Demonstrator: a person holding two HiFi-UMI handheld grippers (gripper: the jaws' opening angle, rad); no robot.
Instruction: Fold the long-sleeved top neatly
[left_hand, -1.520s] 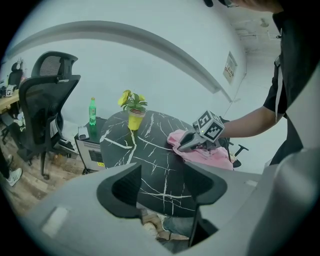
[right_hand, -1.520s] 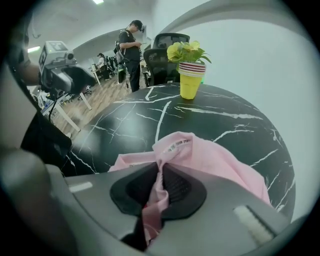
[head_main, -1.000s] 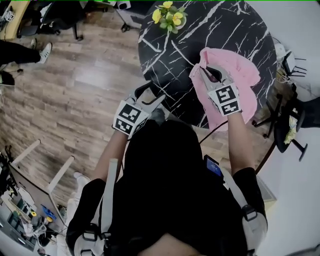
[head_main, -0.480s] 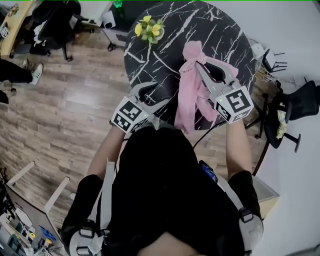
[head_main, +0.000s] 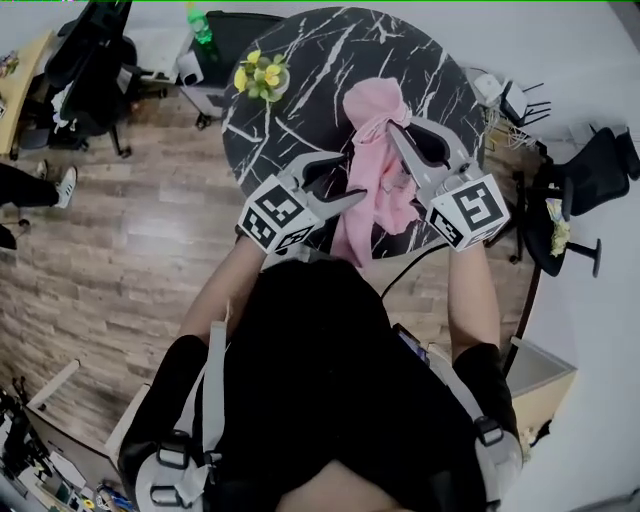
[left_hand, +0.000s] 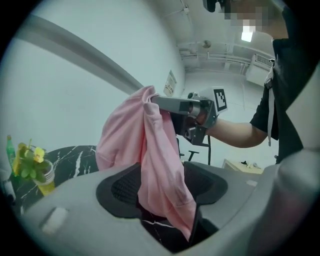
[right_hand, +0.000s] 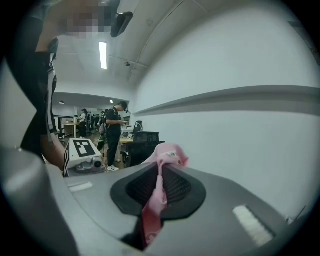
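Hanging over one table (head_main: 300, 90): one top (head_main: 374, 105)

From my right gripper (head_main: 392, 127) the pink long-sleeved top (head_main: 372, 175) hangs between the opening jaws of my left gripper (head_main: 352, 177), over the round black marble table (head_main: 300, 60).

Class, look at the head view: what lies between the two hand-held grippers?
The pink top, hanging from the shut right hand-held gripper. The left gripper view shows its loose cloth between the left hand-held gripper's opening jaws, ungripped.

Wood floor (head_main: 130, 250), black marble table (head_main: 325, 55)
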